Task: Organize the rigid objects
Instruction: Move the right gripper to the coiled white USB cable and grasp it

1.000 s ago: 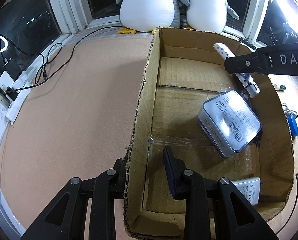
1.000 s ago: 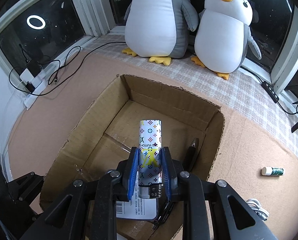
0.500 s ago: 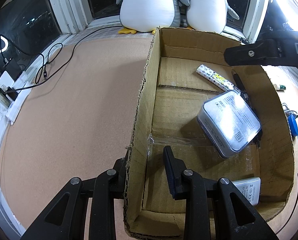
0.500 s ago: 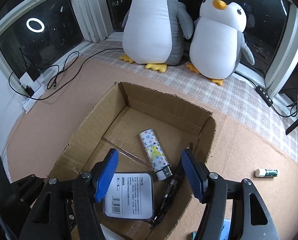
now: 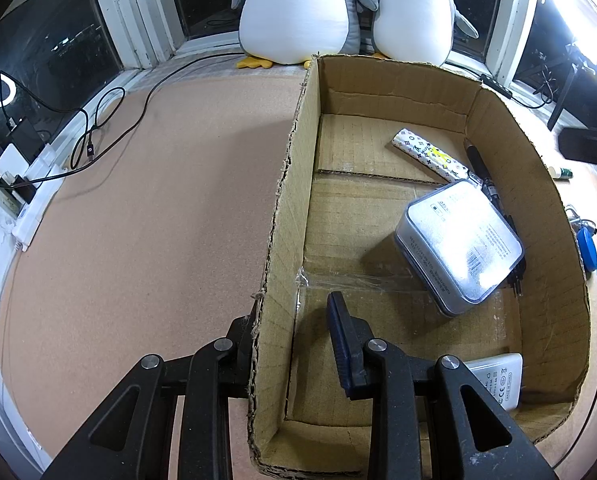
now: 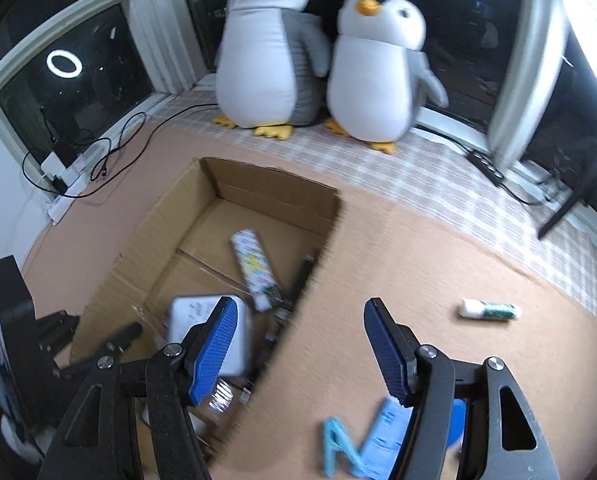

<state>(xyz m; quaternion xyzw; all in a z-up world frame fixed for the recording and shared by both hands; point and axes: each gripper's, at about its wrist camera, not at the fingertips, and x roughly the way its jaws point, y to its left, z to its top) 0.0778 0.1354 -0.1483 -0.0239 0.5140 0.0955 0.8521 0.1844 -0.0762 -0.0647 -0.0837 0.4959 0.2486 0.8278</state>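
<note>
Left wrist view. Cardboard box [image 5: 294,184] is recorded open-topped on the cork surface [image 5: 138,220], its near wall clamped between the closed jaws of the left hand-held gripper [image 5: 294,344]. Inside are listed: patterned lighter [image 5: 428,154], lying flat with its long axis slanted from the back toward the right wall; black pen [image 5: 480,170] just beside it along that wall; clear case [image 5: 460,240], tilted against the pen; white adapter [image 5: 496,380] in the near right corner. The box floor's left half is noted as free.

Right wrist view. Right hand-held gripper [image 6: 298,350] is entered with jaws apart, having just been opening, and nothing is seen between them; it hangs above the box's right rim. Outstanding items on the surface outside the box: white-capped tube [image 6: 490,310], ahead and to the right, long axis crosswise to the fingers; blue clip-like pieces [image 6: 372,446], blurred, directly below. Both lie on this gripper's side, well away from the left one. Open surface around the tube is judged ample for an approach; the rim must be cleared on return.
</note>
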